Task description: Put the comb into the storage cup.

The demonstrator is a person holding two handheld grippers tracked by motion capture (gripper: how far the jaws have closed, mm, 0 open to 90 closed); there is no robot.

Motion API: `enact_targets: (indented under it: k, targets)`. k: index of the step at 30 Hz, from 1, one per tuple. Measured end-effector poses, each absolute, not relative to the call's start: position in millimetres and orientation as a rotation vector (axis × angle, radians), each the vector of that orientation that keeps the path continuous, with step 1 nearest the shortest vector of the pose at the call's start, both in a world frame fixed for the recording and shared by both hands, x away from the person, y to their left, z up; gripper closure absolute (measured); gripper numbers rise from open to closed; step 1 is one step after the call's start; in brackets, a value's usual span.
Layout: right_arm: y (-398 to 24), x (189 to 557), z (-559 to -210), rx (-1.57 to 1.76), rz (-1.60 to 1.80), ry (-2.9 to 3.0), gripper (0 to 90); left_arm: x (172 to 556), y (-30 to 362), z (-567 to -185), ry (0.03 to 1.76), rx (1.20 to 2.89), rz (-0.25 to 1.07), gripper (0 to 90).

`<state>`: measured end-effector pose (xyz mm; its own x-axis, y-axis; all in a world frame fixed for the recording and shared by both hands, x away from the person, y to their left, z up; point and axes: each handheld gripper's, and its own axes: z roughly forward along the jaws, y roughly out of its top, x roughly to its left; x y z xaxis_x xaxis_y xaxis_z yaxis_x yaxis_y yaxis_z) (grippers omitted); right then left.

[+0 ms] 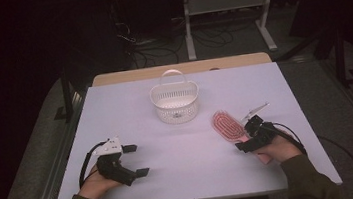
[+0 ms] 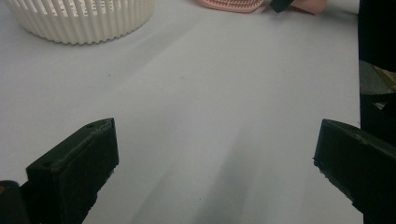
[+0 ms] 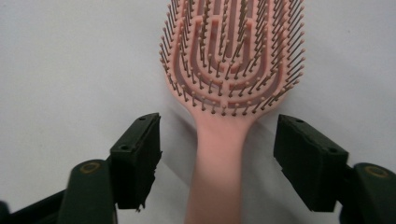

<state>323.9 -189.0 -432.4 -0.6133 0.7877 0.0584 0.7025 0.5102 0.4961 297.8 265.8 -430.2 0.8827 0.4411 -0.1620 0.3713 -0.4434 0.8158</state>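
A pink hairbrush (image 1: 225,125) lies bristles up on the white table (image 1: 193,173), right of centre. In the right gripper view the hairbrush (image 3: 229,70) points away from me, and its handle runs between the two black jaws of my right gripper (image 3: 217,154). Gaps show on both sides of the handle, so the pads do not touch it. In the high view my right gripper (image 1: 245,133) sits over the handle end. My left gripper (image 1: 135,160) rests at the front left, jaws wide apart with nothing between them. In its own view my left gripper (image 2: 215,154) faces bare table.
A white slotted basket (image 1: 175,99) with a handle stands at the table's middle back; its wall also shows as the basket (image 2: 79,21) in the left gripper view. Beyond the table's far edge are a wooden board, cables and a metal frame on the floor.
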Motion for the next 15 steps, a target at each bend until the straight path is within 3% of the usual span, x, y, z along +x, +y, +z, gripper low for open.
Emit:
enact_targets:
  k: [15]
  targets:
    - [-189.1, 324.5, -433.2, 1.267, 0.699, 2.586, 47.4, 297.9, 265.9, -430.3, 0.587, 2.079, 0.091, 0.0]
